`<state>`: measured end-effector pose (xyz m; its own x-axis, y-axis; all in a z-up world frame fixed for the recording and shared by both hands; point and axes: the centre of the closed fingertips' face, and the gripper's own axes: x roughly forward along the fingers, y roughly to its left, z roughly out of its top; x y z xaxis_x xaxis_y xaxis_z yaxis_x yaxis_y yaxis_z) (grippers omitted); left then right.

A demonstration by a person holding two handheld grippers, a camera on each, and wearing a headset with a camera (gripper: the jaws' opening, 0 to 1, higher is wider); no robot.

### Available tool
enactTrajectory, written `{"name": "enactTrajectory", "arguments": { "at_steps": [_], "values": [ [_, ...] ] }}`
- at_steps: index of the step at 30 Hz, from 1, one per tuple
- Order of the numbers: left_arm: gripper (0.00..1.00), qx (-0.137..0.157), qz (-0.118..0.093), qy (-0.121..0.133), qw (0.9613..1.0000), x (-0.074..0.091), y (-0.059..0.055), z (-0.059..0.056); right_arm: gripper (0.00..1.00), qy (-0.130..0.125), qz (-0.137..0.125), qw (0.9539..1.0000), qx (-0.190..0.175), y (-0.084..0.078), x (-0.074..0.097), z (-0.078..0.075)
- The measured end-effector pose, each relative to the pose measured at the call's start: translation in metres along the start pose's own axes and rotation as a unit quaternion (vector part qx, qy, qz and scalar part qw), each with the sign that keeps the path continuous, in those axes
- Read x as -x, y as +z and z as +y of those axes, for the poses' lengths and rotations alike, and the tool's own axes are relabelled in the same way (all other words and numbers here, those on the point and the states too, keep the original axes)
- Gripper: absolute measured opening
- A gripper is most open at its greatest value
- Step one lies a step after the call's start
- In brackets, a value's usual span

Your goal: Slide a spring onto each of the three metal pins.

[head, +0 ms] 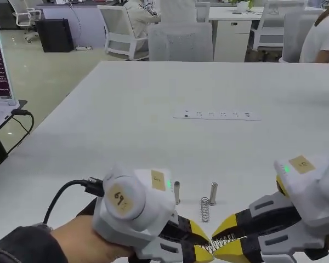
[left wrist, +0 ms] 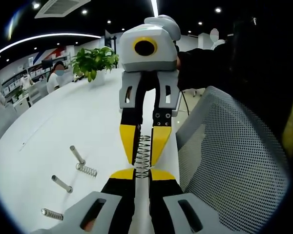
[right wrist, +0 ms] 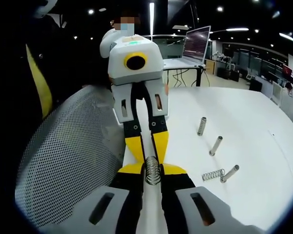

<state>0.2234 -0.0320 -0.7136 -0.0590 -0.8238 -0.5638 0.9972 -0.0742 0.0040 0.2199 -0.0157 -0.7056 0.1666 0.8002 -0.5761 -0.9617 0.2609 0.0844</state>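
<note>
A spring (head: 223, 240) is being pinched at both ends, 1 end by the narrowed jaws of the left gripper (head: 207, 245), the other by the right gripper (head: 219, 243). At 12 o'clock from the tips, a bare pin (head: 177, 193) and a second pin (head: 213, 193) are being borne upright by the white table (head: 153, 137). A loose spring (head: 205, 210) is being kept just beside the second pin, at its 7 o'clock. In the right gripper view, a third pin (right wrist: 201, 126), coil-wrapped, is being shown at 1 o'clock.

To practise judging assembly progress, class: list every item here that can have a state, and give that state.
left claw: shut on one end of held spring
right claw: shut on its other end
sleeved pin: spring already on
bare pin: upright, no spring
third pin: no spring on it
loose spring: lying beside third pin
</note>
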Motion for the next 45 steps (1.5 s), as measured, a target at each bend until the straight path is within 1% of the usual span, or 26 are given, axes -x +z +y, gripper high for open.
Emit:
{"name": "enactTrajectory", "arguments": {
  "at_steps": [5,7,9,14,16,22,27,30,36,39,40,41,43,45],
  "values": [
    [0.02,-0.005,-0.001,-0.001,1.0000,-0.0005,0.0013,-0.0015,0.09,0.003,0.005,1.0000,-0.003,-0.0025,-0.0009,0.0014],
    [0.02,-0.005,-0.001,0.001,1.0000,-0.0006,0.0009,-0.0005,0.09,0.000,0.005,1.0000,0.003,-0.0022,-0.0010,0.0005],
    [0.02,-0.004,-0.001,0.000,1.0000,-0.0006,0.0010,-0.0007,0.09,0.001,0.006,1.0000,-0.001,-0.0022,-0.0011,0.0009],
    [0.02,-0.008,-0.006,0.009,0.9999,-0.0011,0.0020,0.0021,0.09,-0.002,0.013,0.9999,-0.003,-0.0012,0.0000,-0.0021],
    [0.02,-0.003,-0.008,0.008,0.9999,-0.0012,0.0025,0.0020,0.09,0.001,0.018,0.9998,-0.002,-0.0003,0.0004,-0.0021],
    [0.03,-0.004,-0.007,0.012,0.9999,-0.0012,0.0022,0.0026,0.09,0.006,0.033,0.9994,0.002,-0.0008,-0.0005,-0.0025],
    [0.05,0.007,-0.005,0.014,0.9999,-0.0007,0.0010,0.0036,0.09,0.011,0.051,0.9986,0.012,-0.0009,-0.0012,-0.0015],
    [0.08,0.008,-0.004,0.019,0.9998,0.0003,0.0002,0.0053,0.09,0.010,0.054,0.9984,0.015,0.0000,-0.0001,-0.0030],
    [0.09,0.012,-0.007,0.023,0.9996,0.0027,0.0012,0.0062,0.09,0.006,0.064,0.9978,0.018,0.0013,0.0035,-0.0064],
    [0.08,0.008,-0.006,0.023,0.9997,0.0019,0.0010,0.0058,0.09,0.006,0.066,0.9976,0.022,0.0037,0.0042,-0.0066],
    [0.07,0.005,-0.005,0.024,0.9997,0.0016,0.0007,0.0058,0.09,0.006,0.067,0.9975,0.023,0.0042,0.0046,-0.0070],
    [0.04,0.003,-0.005,0.024,0.9997,0.0016,0.0007,0.0057,0.09,0.005,0.067,0.9974,0.024,0.0048,0.0049,-0.0073],
    [0.03,0.003,-0.007,0.026,0.9996,0.0021,0.0013,0.0061,0.09,0.006,0.068,0.9974,0.025,0.0059,0.0052,-0.0072],
    [0.00,0.003,-0.007,0.031,0.9995,0.0031,0.0009,0.0081,0.09,0.007,0.069,0.9972,0.026,0.0071,0.0052,-0.0068]
  ]
}}
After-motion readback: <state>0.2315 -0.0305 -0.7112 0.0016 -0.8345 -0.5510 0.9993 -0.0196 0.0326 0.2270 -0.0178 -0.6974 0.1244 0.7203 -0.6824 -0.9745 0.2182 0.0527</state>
